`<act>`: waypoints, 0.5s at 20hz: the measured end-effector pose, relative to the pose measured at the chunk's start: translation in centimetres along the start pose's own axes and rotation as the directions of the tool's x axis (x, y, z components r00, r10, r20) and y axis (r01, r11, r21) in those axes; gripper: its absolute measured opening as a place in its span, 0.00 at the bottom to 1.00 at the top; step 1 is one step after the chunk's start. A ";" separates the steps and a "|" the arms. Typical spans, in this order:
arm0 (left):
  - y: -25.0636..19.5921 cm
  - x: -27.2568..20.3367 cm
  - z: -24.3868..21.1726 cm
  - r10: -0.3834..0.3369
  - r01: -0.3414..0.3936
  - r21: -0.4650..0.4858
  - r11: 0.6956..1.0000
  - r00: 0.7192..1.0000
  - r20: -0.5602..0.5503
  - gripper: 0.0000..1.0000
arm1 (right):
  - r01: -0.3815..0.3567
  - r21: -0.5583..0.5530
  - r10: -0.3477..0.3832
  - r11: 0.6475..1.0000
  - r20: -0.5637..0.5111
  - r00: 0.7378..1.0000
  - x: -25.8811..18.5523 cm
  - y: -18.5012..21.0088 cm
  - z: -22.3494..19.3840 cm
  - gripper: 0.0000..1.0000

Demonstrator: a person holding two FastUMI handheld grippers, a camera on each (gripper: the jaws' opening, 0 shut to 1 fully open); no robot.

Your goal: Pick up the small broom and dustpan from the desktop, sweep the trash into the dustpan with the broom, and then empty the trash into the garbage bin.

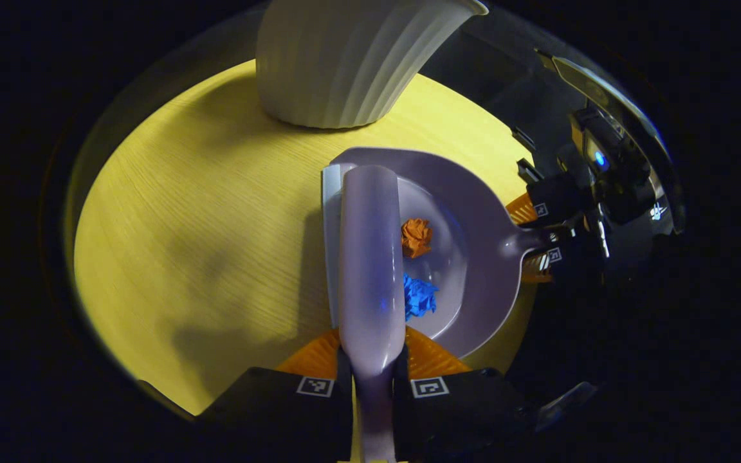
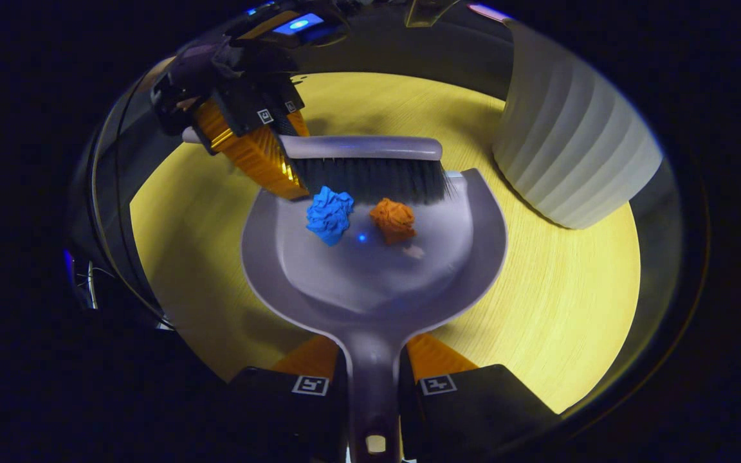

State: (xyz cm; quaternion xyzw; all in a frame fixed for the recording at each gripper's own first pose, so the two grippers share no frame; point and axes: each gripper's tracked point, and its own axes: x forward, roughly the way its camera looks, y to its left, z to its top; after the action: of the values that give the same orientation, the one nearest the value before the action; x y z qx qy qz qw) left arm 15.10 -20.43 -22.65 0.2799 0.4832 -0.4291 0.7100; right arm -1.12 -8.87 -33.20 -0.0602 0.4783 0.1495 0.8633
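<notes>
Inside the smooth rounded dustpan (image 2: 370, 276), two crumpled paper wads (image 2: 330, 215)

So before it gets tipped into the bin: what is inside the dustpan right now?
Inside the dustpan lie a blue paper wad, an orange paper wad and a small pale scrap. The broom covers the pan's front edge, so anything beneath its bristles is hidden.
</notes>
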 end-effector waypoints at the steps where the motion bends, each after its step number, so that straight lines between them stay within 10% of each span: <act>1: 0.1 -0.3 0.1 0.012 -0.011 -0.029 1.000 1.000 0.029 0.29 | -0.004 0.023 0.004 1.000 -0.003 1.000 0.0 0.2 -0.1 0.36; 10: -1.1 -3.2 -2.2 0.091 0.027 -0.362 0.932 0.948 0.306 0.27 | 0.053 0.103 -0.056 0.993 0.018 0.998 -0.1 1.1 0.0 0.41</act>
State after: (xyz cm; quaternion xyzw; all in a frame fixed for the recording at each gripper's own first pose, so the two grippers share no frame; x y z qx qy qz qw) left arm 12.62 -18.08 -20.47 0.0795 0.4283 -0.3605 0.8248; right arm -1.51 -7.89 -33.03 -0.0272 0.4747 0.1017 0.8739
